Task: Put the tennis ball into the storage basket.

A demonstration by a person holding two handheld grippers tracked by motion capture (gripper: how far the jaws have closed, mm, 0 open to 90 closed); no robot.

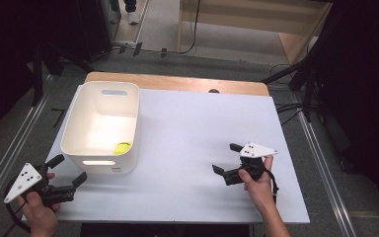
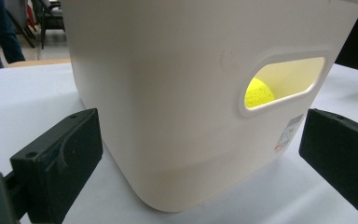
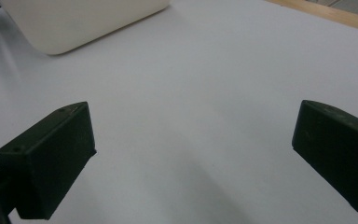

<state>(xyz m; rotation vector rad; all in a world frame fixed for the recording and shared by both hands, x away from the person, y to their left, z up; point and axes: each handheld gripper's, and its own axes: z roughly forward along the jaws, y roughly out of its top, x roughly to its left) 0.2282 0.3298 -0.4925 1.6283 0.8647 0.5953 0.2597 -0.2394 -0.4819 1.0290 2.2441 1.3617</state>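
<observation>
Left gripper (image 1: 70,171), jaws spread wide and empty, faces the white bin's (image 1: 77,118) near corner. Yellow ball (image 1: 123,147) lies inside the bin, at its near right. Right gripper (image 1: 225,160), equally wide and empty, hovers over bare table (image 1: 202,123), likely parked.

Open table on the right, a bin blocking the left.
The white bin (image 1: 101,129) stands directly ahead of the left gripper (image 1: 69,170), near its spread jaws; the white tabletop (image 1: 202,128) before the right gripper (image 1: 225,159) lies bare.
</observation>
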